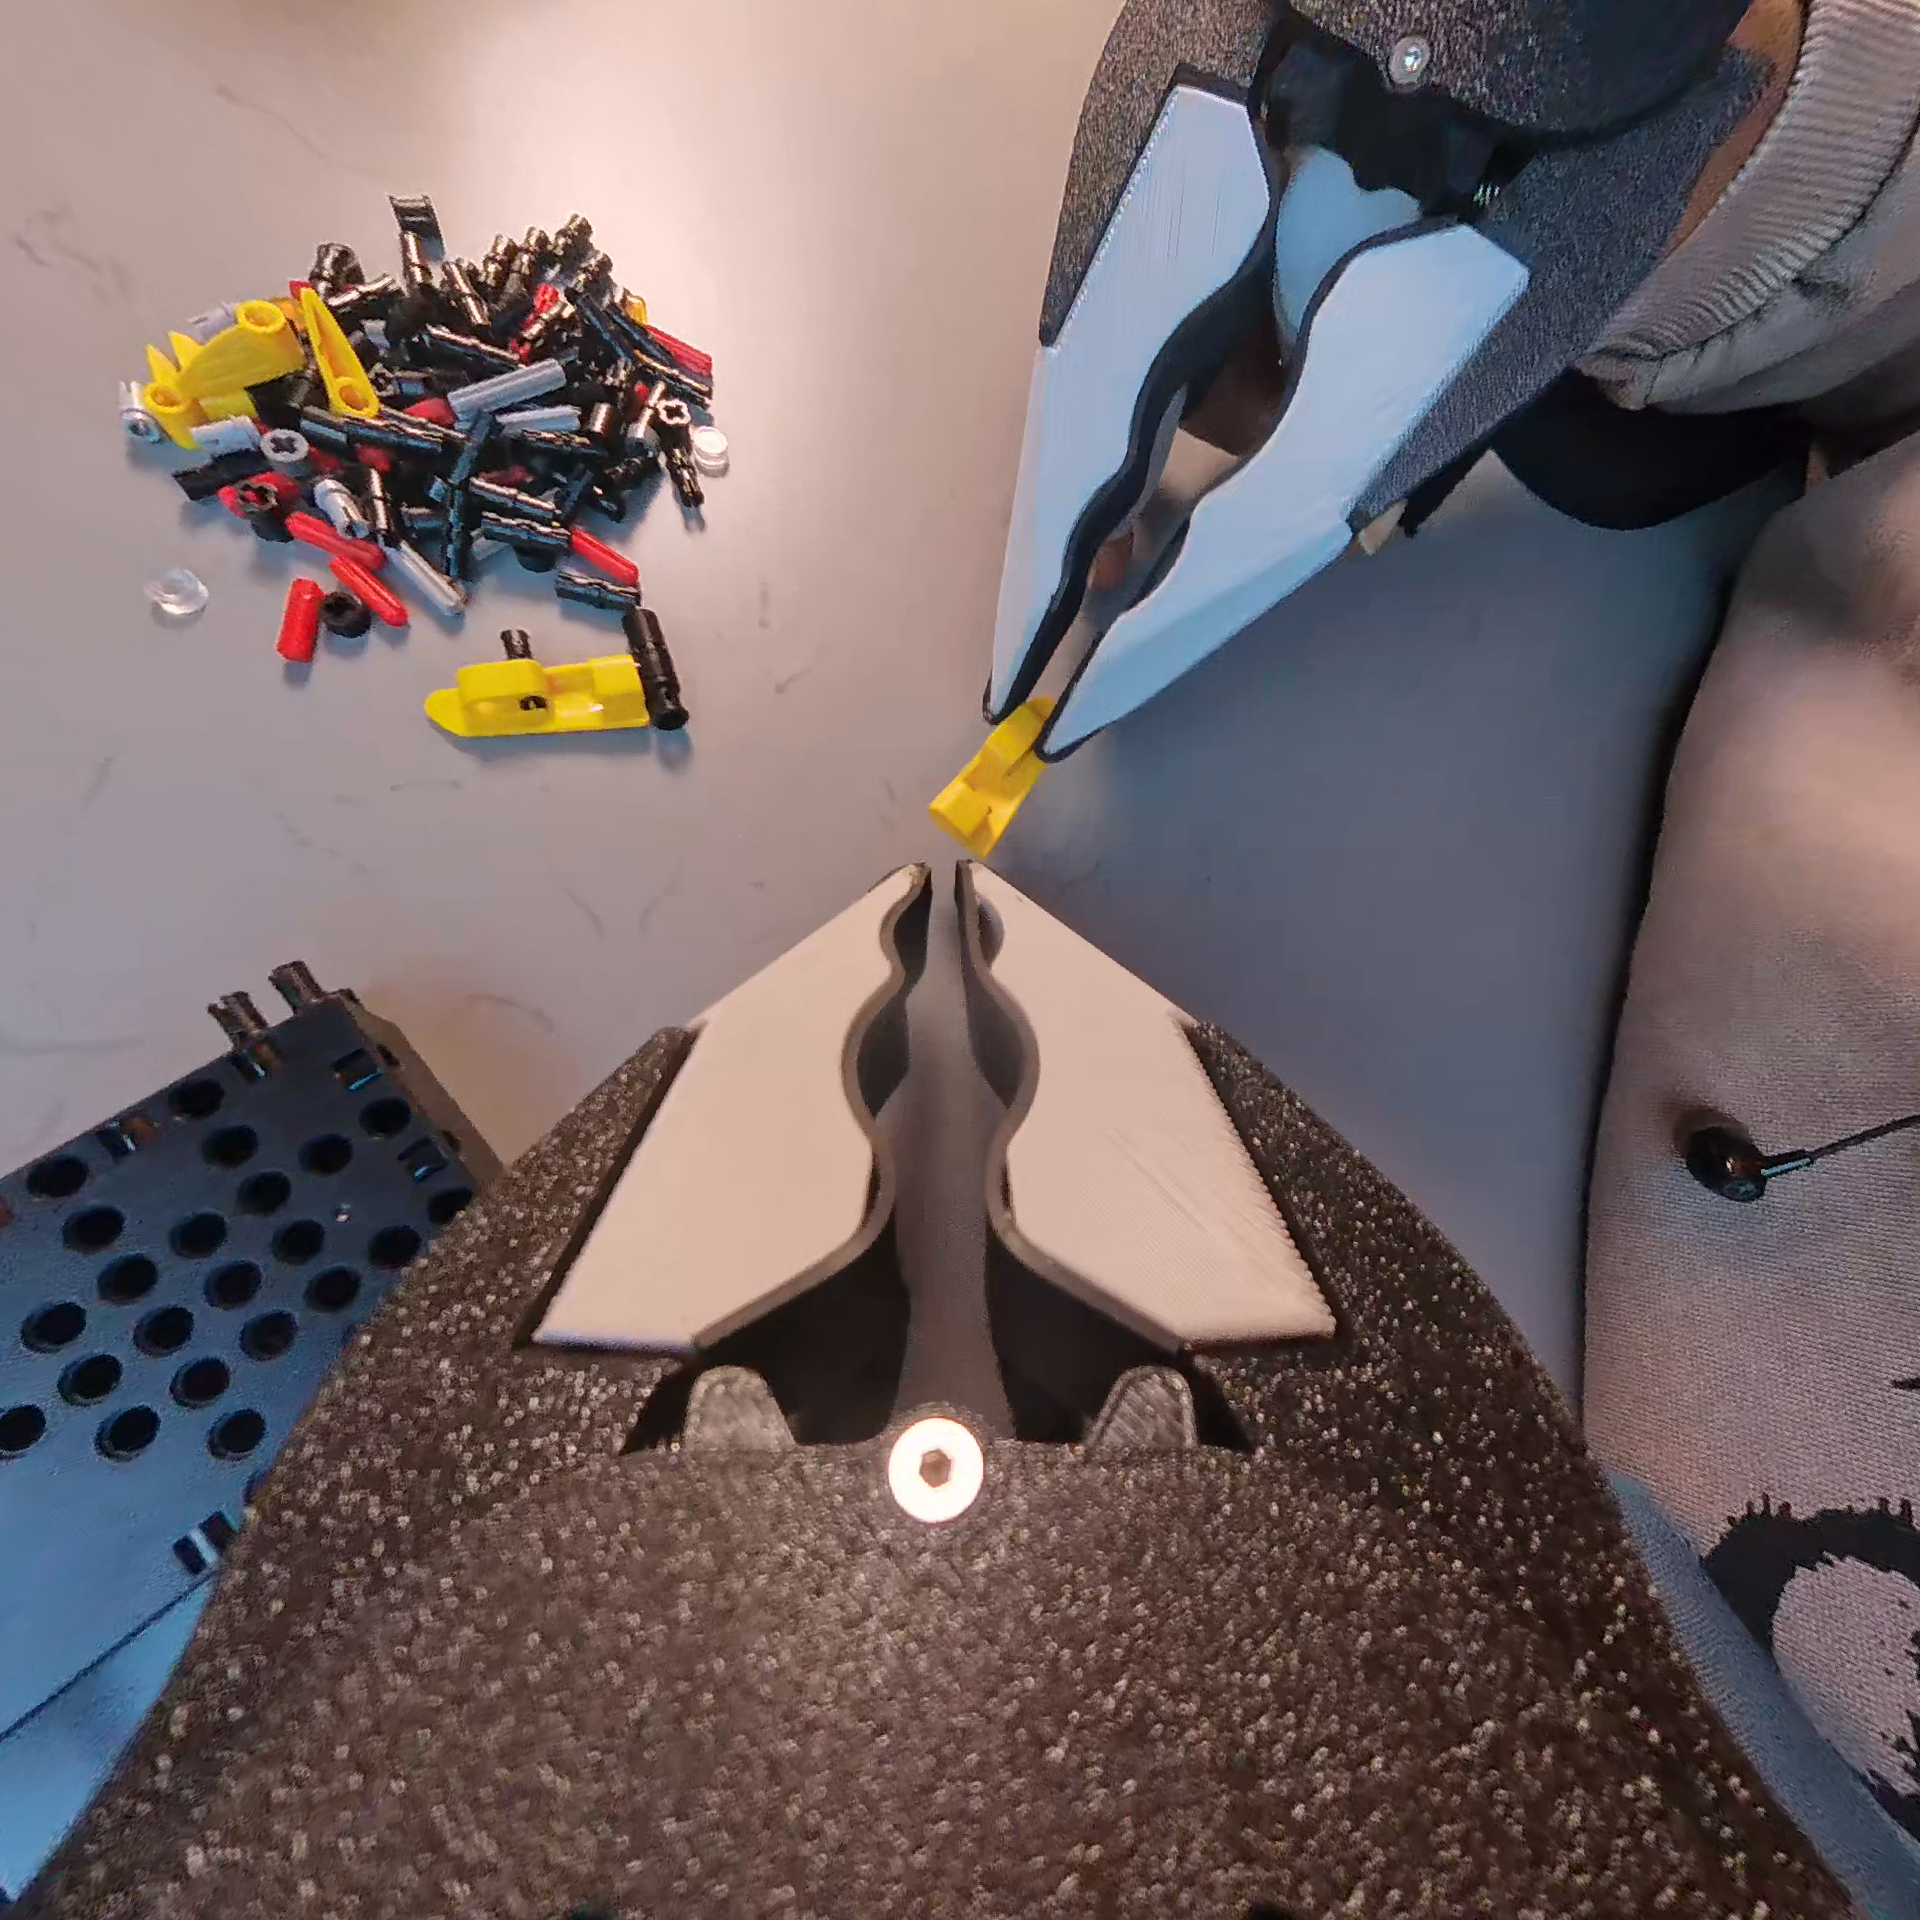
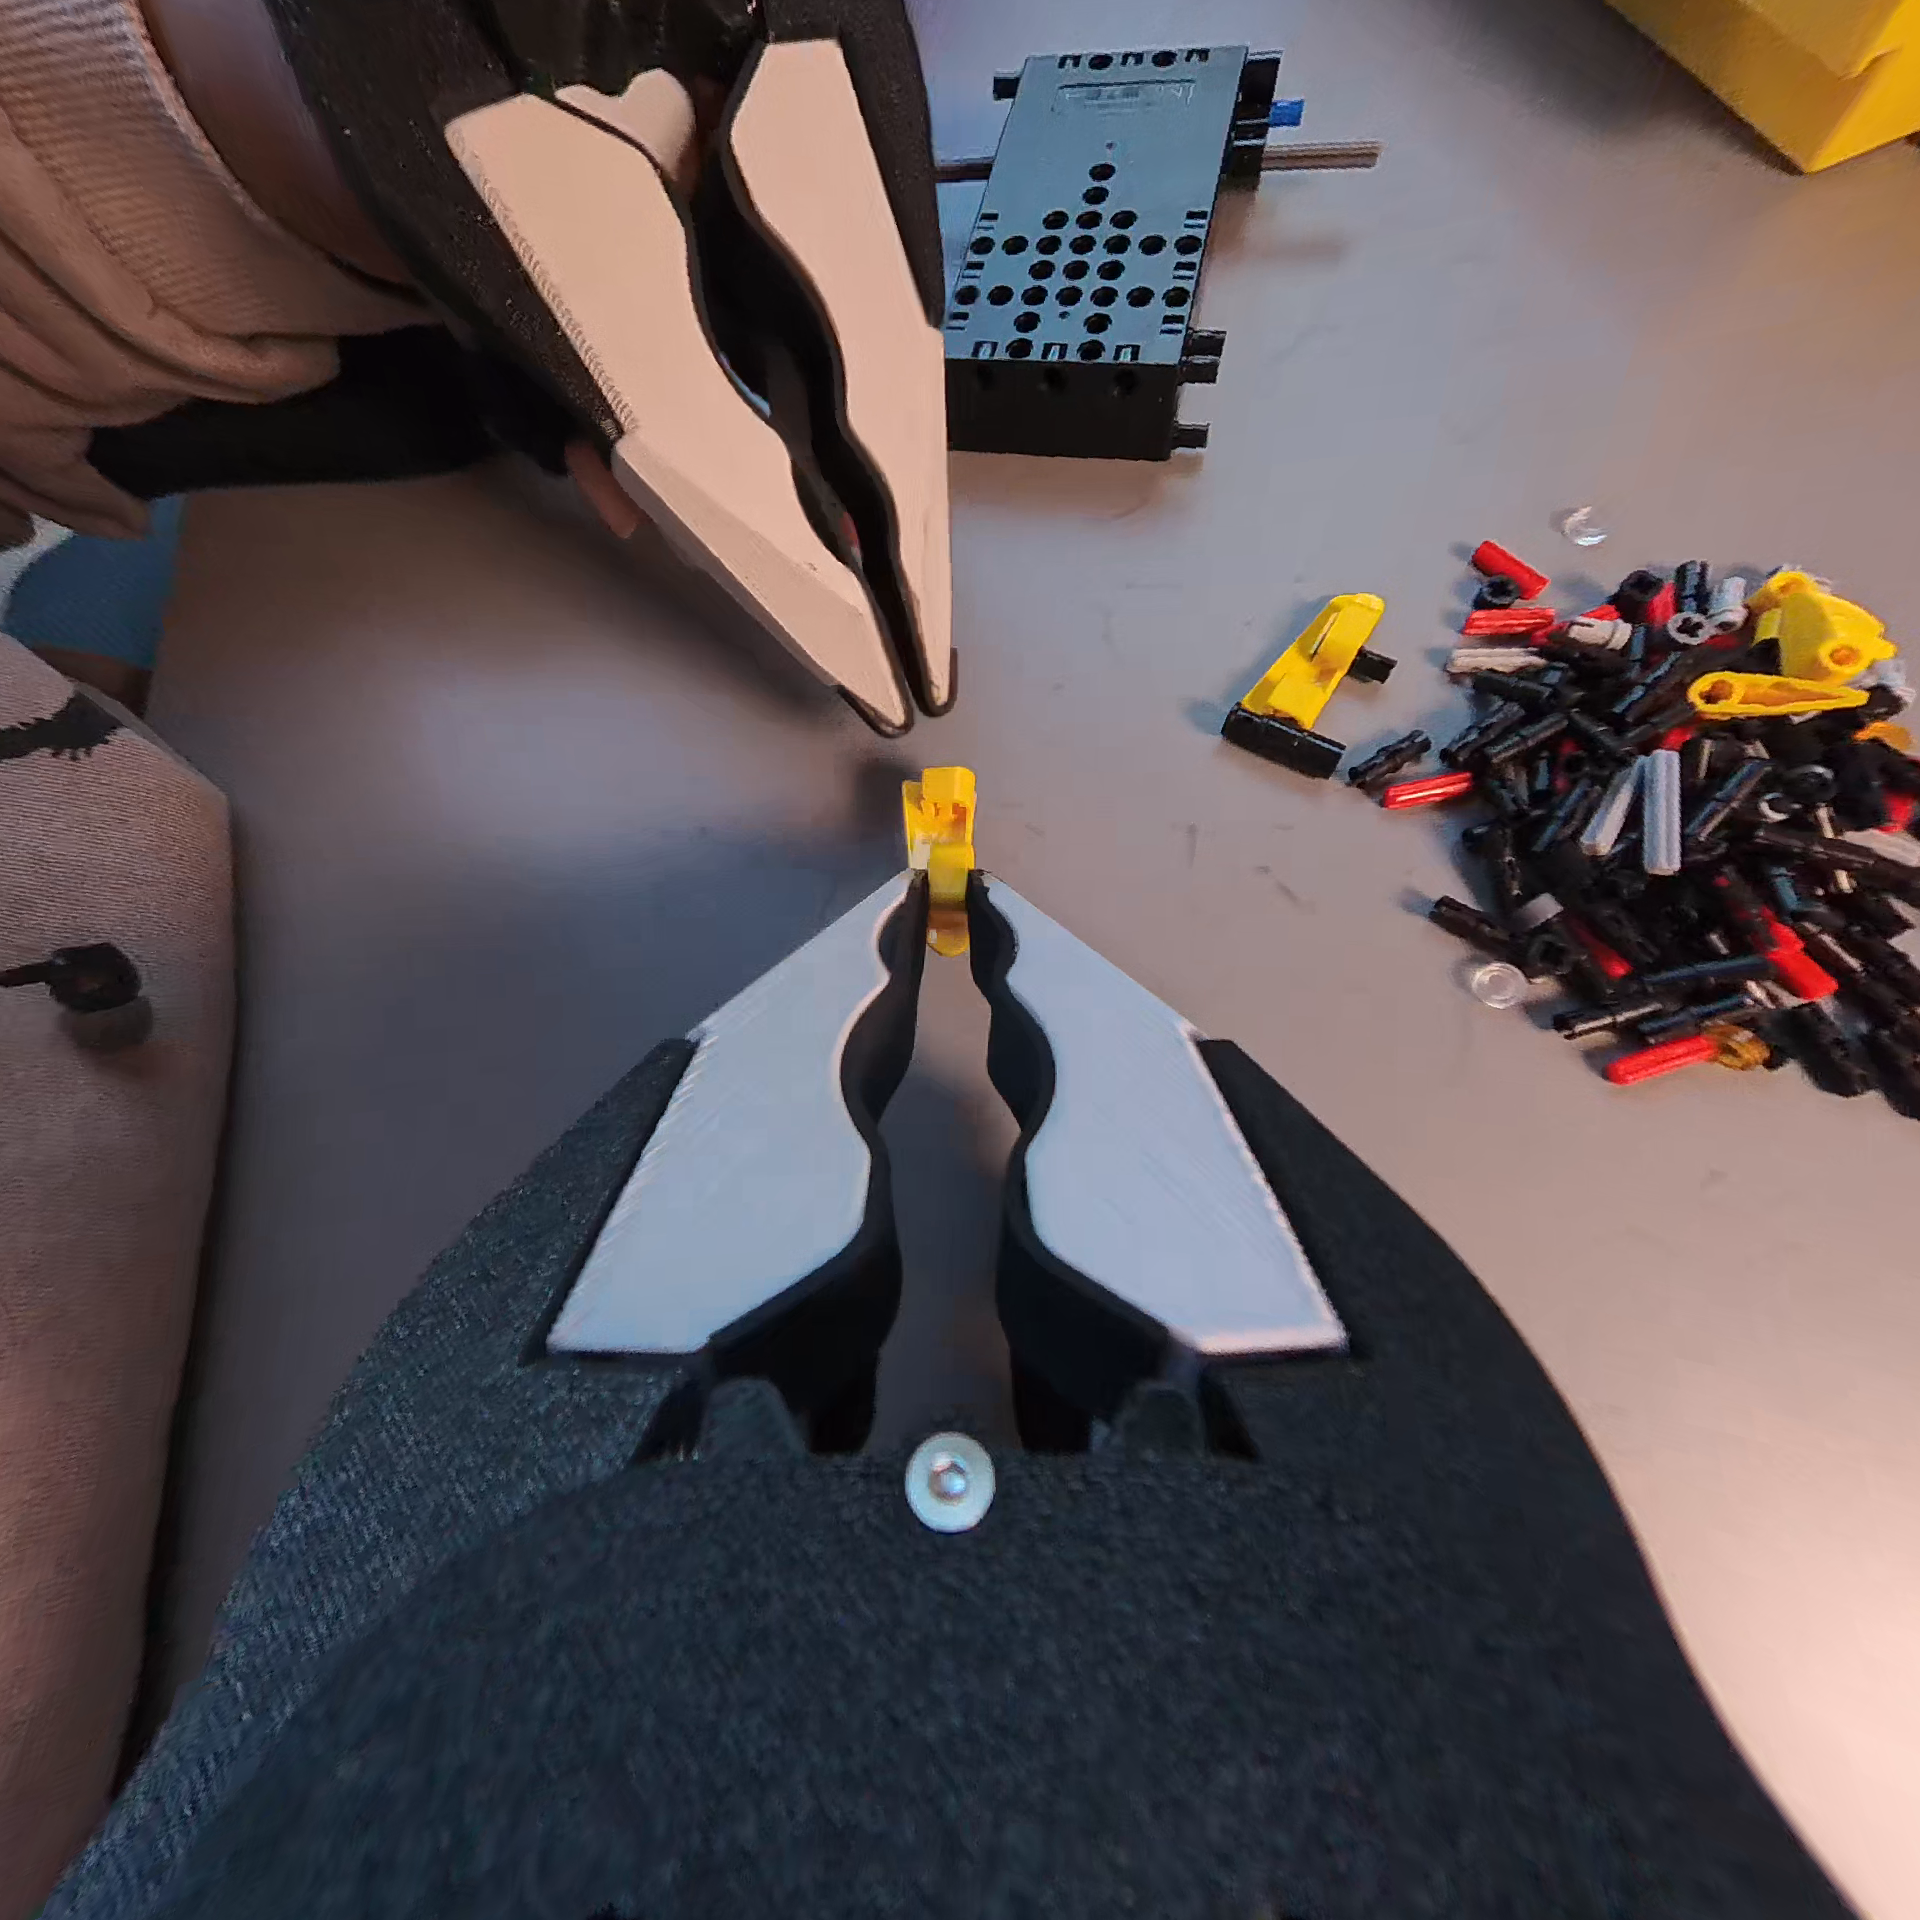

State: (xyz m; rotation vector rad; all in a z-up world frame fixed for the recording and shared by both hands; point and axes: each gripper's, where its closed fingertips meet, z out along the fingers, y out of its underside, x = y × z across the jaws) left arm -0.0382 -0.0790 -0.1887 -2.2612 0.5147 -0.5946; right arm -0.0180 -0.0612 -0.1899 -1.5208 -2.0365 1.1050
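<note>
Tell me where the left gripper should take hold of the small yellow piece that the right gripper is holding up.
Probably its free end: the right gripper pinches one end of the small yellow piece, and the other end juts out towards the left gripper, whose fingertips are nearly together. Open slightly, come straight on, and close across its narrow sides.

A heap of small black, red, grey and yellow building pins (image 2: 1683,821) lies on the grey counter (image 2: 1195,1143), a black perforated block (image 2: 1081,260) and yellow box (image 2: 1787,73) beyond.
</note>
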